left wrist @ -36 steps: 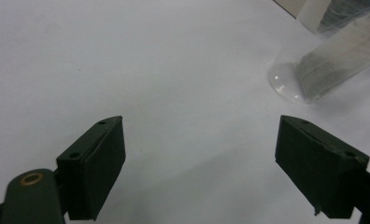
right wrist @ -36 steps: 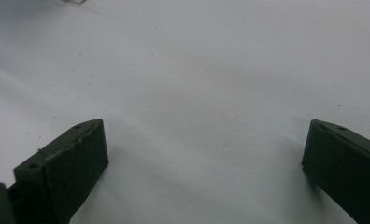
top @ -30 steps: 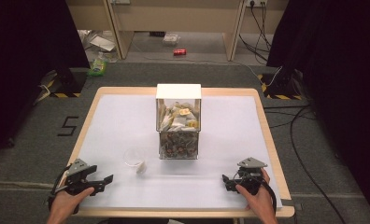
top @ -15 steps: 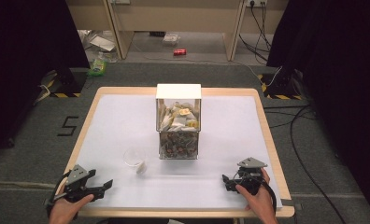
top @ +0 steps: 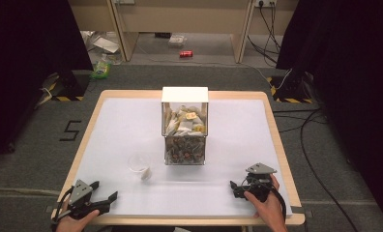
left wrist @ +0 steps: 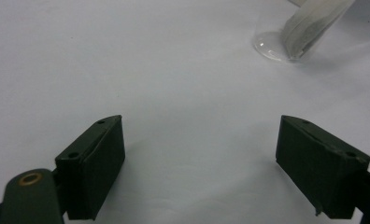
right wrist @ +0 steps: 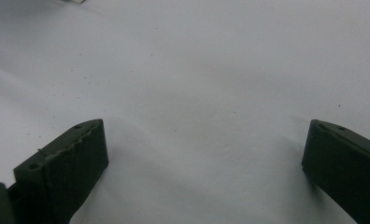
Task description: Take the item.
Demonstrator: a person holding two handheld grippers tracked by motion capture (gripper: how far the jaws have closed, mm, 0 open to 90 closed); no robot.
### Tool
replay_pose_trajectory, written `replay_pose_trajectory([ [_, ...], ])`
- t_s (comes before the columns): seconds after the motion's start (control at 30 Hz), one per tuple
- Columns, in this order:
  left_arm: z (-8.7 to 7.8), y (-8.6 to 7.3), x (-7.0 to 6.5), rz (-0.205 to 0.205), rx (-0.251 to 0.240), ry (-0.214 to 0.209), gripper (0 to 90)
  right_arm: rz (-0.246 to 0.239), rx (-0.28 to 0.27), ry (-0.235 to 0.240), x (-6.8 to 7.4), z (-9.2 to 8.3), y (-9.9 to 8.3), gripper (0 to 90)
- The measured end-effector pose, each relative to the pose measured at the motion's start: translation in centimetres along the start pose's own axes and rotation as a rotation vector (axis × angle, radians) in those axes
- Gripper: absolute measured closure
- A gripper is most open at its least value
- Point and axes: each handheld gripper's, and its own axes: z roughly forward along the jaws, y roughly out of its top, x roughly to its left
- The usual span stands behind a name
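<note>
At the near edge of the table [top: 107, 116], seen from the high view, the left gripper [top: 108, 197] rests at the near left corner in the person's left hand [top: 76, 223], its jaws spread wide and pointing right along the white mat, with nothing between them. In the left gripper view the same gripper [left wrist: 199, 158] shows both black jaws far apart over bare white surface, and beyond them, up at the right, the base of a clear cup [left wrist: 286, 39] lying on its side with something pale inside it. At the near right, the right gripper [top: 234, 186] sits on the mat in the right hand [top: 267, 205], a grey plate on top, its jaws pointing left; in the right gripper view this gripper [right wrist: 204, 154] also has its jaws released and wide, empty, with only white mat ahead. Farther in, left of centre, the cup [top: 140, 166] lies tipped on the mat, well apart from both grippers and just beside the near left corner of a clear box [top: 184, 126]. The box stands upright in the middle of the table, white-topped, holding pale packets above and darker, mixed small items below; what they are I cannot tell. Beyond the table, on the floor, lie a red can [top: 185, 53], a green packet [top: 101, 67] and cables [top: 320, 140].
</note>
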Motion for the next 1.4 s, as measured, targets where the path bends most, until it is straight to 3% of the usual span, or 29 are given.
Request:
replay_pose_trajectory([
  [0.07,0.0,-0.3,-0.2,0.029,-0.013,0.014,14.8,0.000,0.000,-0.001,0.0,0.0,0.0,1.0],
  [0.23,0.0,-1.1,-0.2,0.024,-0.072,0.010,14.5,0.001,0.001,0.000,0.0,0.0,0.0,1.0],
  [0.4,0.0,-1.4,-0.1,0.025,-0.092,0.007,14.4,0.001,0.001,-0.001,0.0,0.0,0.0,0.9],
  [1.4,0.1,-1.4,-0.1,0.025,-0.094,0.006,14.4,0.002,0.001,0.000,0.0,0.0,0.0,0.9],
])
